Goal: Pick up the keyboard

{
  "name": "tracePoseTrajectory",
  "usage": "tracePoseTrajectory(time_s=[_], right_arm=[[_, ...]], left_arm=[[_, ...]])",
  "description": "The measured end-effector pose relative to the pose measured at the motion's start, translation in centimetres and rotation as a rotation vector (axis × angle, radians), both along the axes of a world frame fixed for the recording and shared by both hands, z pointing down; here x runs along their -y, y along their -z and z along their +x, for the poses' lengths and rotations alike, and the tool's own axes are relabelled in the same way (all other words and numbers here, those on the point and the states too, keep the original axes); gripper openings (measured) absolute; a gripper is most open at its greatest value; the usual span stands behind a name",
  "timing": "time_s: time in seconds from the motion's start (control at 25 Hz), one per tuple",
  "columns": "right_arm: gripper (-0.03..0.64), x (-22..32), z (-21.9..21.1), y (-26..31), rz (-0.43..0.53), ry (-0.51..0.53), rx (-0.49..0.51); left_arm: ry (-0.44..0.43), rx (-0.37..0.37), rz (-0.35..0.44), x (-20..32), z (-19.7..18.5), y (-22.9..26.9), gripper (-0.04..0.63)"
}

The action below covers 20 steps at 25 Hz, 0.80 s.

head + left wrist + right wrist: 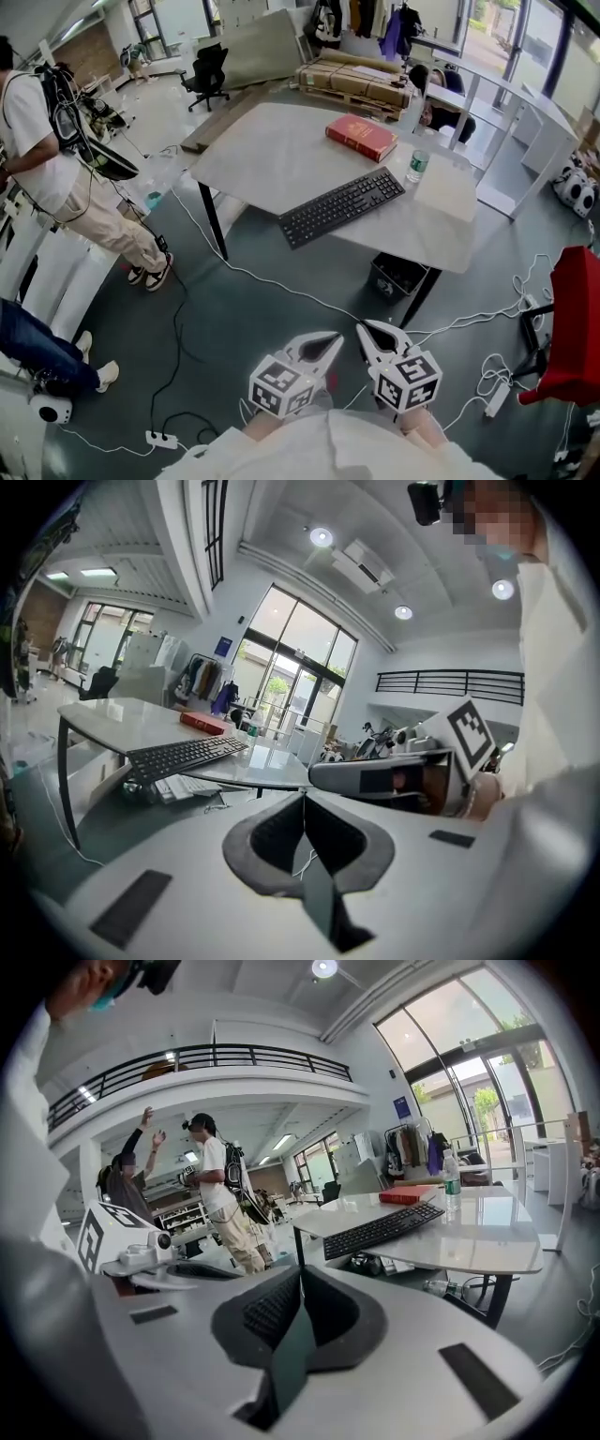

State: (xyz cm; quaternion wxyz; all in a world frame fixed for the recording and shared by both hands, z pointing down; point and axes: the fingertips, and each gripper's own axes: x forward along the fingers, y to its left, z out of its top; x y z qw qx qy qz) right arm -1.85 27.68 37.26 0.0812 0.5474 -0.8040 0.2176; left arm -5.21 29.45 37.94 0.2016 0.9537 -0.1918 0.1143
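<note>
A black keyboard (341, 205) lies slantwise near the front edge of a grey table (272, 155); it also shows in the left gripper view (185, 752) and the right gripper view (382, 1228). My left gripper (337, 337) and right gripper (360, 326) hang side by side over the floor, well short of the table, tips almost touching. Both point at the table. Each one's jaws (304, 803) (300, 1279) are shut with nothing between them.
On the table lie a red book (362, 136), a water bottle (418, 166) and a pale sheet (446, 192). A black bin (397, 277) sits under the table. White cables (281, 286) and a power strip (161, 439) cross the floor. A person (56, 159) stands left; a red chair (574, 328) is right.
</note>
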Motion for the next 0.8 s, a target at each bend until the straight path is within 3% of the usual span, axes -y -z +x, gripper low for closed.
tracePoseTrajectory(time_s=[0.32,0.8], right_arm=[[0.037,5.3,-0.9,0.3,0.018,-0.021,-0.005],[0.037,8.5,1.0,-1.1,-0.045,-0.08,0.004]], left_arm=[[-0.001,-0.012,-0.023,6.7,-0.9,-0.4,0.014],[-0.023,-0.009,-0.096,10.5,0.0,-2.0,0.014]])
